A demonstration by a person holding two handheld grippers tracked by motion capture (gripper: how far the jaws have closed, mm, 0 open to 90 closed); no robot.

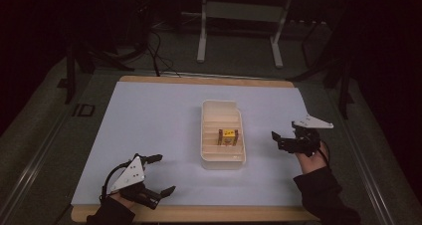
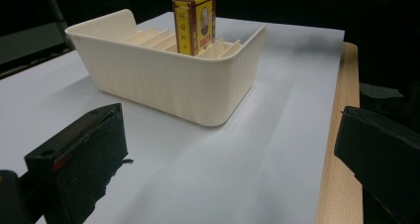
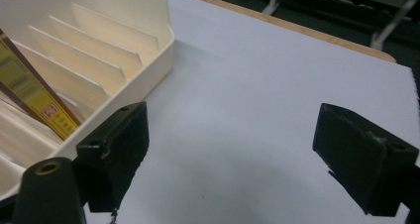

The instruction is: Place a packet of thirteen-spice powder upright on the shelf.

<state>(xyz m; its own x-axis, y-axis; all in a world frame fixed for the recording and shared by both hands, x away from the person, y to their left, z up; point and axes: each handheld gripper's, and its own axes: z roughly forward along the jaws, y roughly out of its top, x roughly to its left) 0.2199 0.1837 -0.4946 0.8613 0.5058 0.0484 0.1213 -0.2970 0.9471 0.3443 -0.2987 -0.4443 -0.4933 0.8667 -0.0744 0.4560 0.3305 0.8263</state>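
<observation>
Nearest me, at about seven o'clock on the white paper sheet [image 1: 149,115], my left gripper [image 1: 161,174] rests with its jaws spread wide and holding nothing. At the centre I see the cream ribbed plastic divider tray [image 1: 222,158], with the small yellow-and-red printed box [image 1: 228,136] standing upright in a middle slot. At three o'clock my right gripper [image 1: 275,139] hovers just beside the tray, jaws apart and empty.

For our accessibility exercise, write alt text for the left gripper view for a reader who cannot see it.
A yellow and red box stands upright in a slot of a cream ribbed tray on a white sheet over a wooden table. The left gripper is open in front, with its black jaws wide apart.
</observation>
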